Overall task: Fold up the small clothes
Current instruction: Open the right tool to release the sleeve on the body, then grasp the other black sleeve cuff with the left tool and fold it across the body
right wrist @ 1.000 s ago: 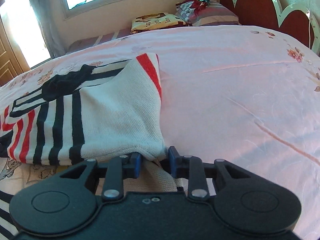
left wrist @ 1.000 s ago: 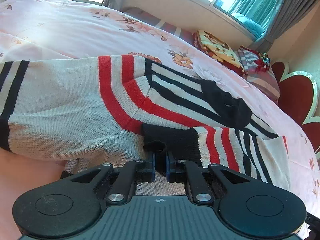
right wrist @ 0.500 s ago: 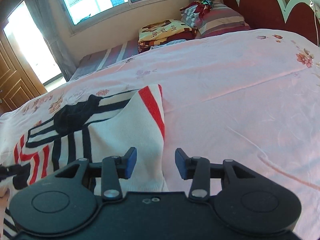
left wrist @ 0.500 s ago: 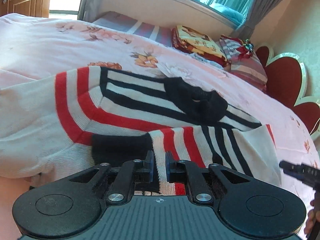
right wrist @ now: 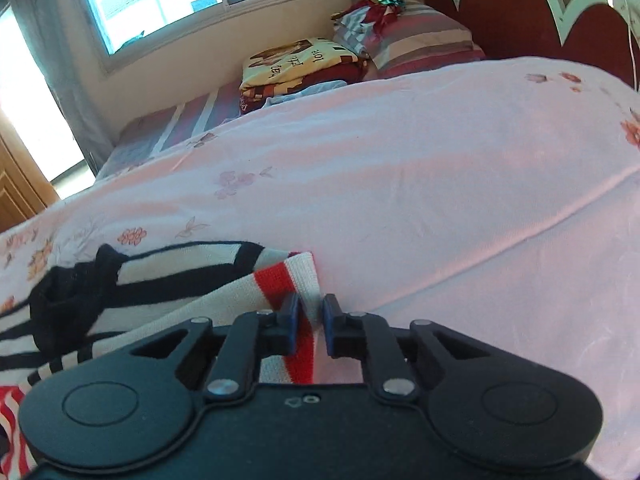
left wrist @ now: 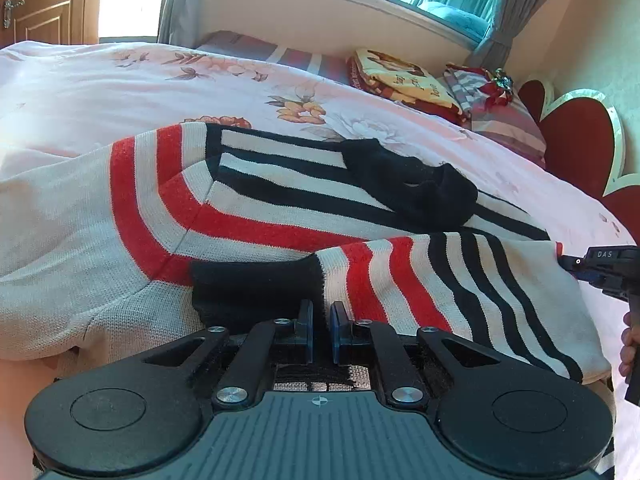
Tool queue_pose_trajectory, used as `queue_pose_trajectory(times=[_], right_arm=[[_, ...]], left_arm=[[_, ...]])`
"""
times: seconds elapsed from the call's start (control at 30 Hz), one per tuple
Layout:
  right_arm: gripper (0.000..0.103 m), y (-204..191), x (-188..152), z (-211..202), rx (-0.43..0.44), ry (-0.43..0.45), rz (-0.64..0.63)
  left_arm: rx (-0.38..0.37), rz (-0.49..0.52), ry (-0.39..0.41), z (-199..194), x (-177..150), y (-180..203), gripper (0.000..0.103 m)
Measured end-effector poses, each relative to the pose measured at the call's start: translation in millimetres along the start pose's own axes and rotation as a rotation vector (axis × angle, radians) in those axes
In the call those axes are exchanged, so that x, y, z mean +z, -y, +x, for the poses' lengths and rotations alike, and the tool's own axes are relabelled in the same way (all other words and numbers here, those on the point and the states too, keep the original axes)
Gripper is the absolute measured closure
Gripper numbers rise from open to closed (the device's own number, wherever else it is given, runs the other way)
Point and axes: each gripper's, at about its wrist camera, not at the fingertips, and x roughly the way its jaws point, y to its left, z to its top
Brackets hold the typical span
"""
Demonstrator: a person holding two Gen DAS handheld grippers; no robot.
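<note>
A striped sweater (left wrist: 256,216) lies spread on the pink bed (right wrist: 420,200). The left gripper (left wrist: 321,320) has its fingers (left wrist: 306,320) pinched on the black cuff of a folded-over sleeve. The right gripper (right wrist: 309,316) has just closed its fingers (right wrist: 330,316) on the sweater's red-striped edge.

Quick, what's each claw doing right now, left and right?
Left claw: closed on the striped sweater at its black cuff.
Right claw: just closed on the sweater's red-striped edge.
</note>
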Motion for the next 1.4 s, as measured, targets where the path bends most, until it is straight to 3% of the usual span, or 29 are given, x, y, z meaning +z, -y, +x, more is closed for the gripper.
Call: queue_pose_trajectory(times=[0.1, 0.2, 0.33, 0.4, 0.5, 0.67, 0.83, 0.87, 0.9, 0.97, 1.03, 1.1, 1.27, 1.37, 1.4], right_arm=[[0.081, -12, 6, -12, -0.031, 0.018, -0.059], [0.077, -23, 0, -40, 0.015, 0.072, -0.100], [0.079, -54, -33, -51, 0.058, 0.035, -0.236], [0.079, -61, -49, -40, 0.014, -0.010, -0.291], [0.079, -68, -53, -45, -0.020, 0.000, -0.333], [0.064, -98, -70, -81, 0.128, 0.017, -0.341], [0.065, -141, -93, -86, 0.216, -0.032, -0.401], [0.065, -149, -96, -87, 0.235, -0.034, -0.403], [0.065, -158, -99, -89, 0.253, -0.036, -0.408], [0.065, -178, -105, -91, 0.284, -0.039, -0.425], [0.065, -197, -112, -91, 0.312, -0.049, -0.449], [0.064, -212, -116, -91, 0.333, -0.052, -0.466], [0.064, -245, -128, -86, 0.350, -0.071, -0.504], [0.064, -259, -133, -82, 0.357, -0.079, -0.513], [0.064, -263, -135, -80, 0.354, -0.080, -0.518]], left_arm=[[0.009, -0.018, -0.015, -7, 5, 0, 0.093], [0.021, -0.002, -0.006, -10, 5, 4, 0.092], [0.025, 0.009, 0.011, -3, -2, -1, 0.093], [0.029, 0.027, 0.002, -5, -1, 0, 0.093], [0.036, -0.013, -0.024, -18, 2, -5, 0.092], [0.047, -0.095, -0.056, -42, -6, -27, 0.092], [0.128, -0.191, -0.053, -68, -13, -72, 0.091], [0.141, -0.222, -0.048, -72, -14, -85, 0.080], [0.151, -0.252, -0.034, -78, -15, -99, 0.043], [0.208, -0.308, 0.048, -95, -20, -124, 0.001], [0.251, -0.335, 0.145, -117, -26, -145, 0.001], [0.270, -0.381, 0.147, -127, -28, -172, 0.001], [0.291, -0.614, 0.176, -138, -45, -245, 0.002], [0.243, -0.773, 0.178, -133, -57, -287, 0.048], [0.233, -0.824, 0.181, -129, -60, -299, 0.052]])
